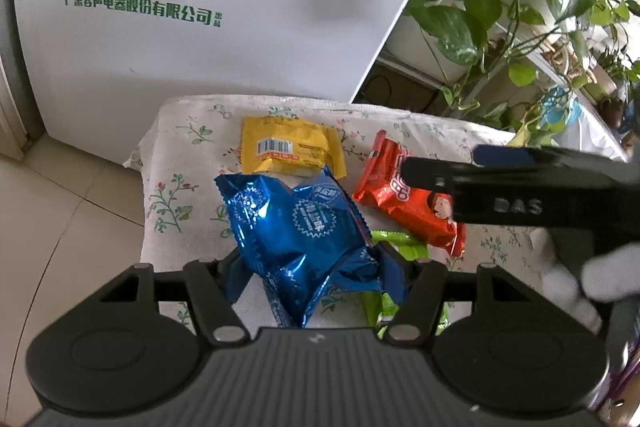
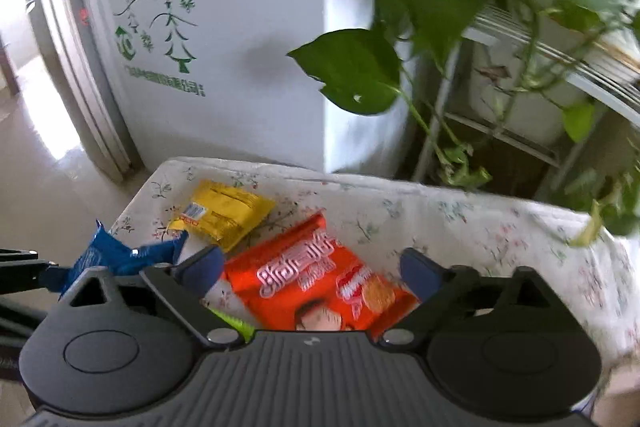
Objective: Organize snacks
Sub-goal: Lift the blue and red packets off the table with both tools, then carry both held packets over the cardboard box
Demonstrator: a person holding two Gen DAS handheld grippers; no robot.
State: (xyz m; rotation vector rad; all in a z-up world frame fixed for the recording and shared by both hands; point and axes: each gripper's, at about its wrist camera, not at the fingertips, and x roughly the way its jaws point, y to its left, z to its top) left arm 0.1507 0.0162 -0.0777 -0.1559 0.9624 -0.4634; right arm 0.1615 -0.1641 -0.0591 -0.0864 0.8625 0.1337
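The crinkled blue foil snack packet (image 1: 304,239) sits pinched between the fingers of my left gripper (image 1: 312,267), its lower half bunched where my pads press in from both sides and its upper half fanned out toward the far side. Under it, on the near right, a bright green wrapper (image 1: 400,245) pokes out, mostly hidden. Just beyond the blue packet lies a flat yellow snack packet (image 1: 290,147) with its barcode side up, its near edge meeting the blue foil. To the right of those, an orange-red biscuit packet (image 2: 320,275) with white lettering and a cartoon face lies flat on the cloth, at an angle. My right gripper (image 2: 316,267) hangs over it with its jaws spread wide; the blue-padded fingers (image 2: 420,271) stand either side of the packet and do not press on it. In the left view that same gripper (image 1: 520,187) reaches in from the right, its tip over the orange-red packet, with a white-gloved hand (image 1: 592,279) behind it.

All of this rests on a white cloth with small flower sprigs (image 1: 180,195) over a small raised surface. Behind it on the far side stands a white appliance with green tree and snowflake prints (image 1: 200,7); leafy green trailing plants (image 1: 520,7) fill the far right, and pale floor tiles (image 1: 60,207) run along the left.
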